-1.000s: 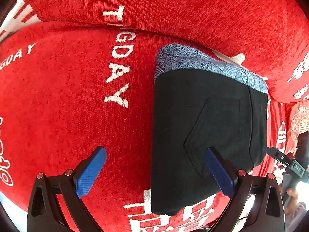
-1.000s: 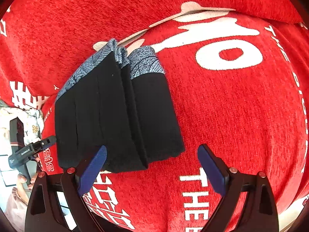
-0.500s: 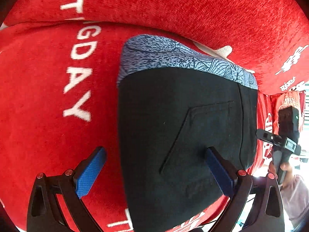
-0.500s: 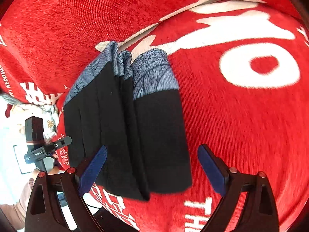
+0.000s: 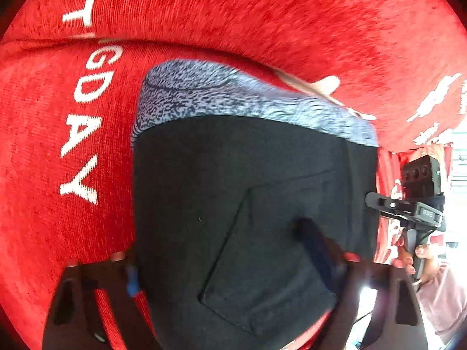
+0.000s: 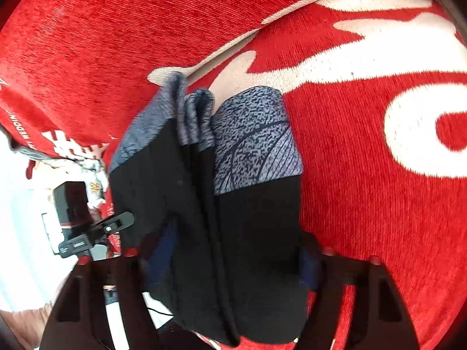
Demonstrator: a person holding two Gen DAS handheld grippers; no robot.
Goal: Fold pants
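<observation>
Pants (image 5: 248, 204) folded into a thick stack on red blanket (image 5: 43, 175), waistband far side; L gripper (image 5: 224, 265) and R gripper (image 6: 230, 259) jaws wide, straddling near edge, prob. to pinch all layers for next fold; not yet holding.

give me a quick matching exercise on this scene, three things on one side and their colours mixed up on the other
Things:
1. pants
2. waistband
3. blanket

Colours:
A. red with white letters
B. black
C. blue-grey speckled

Pairs: 1-B, 2-C, 3-A
</observation>
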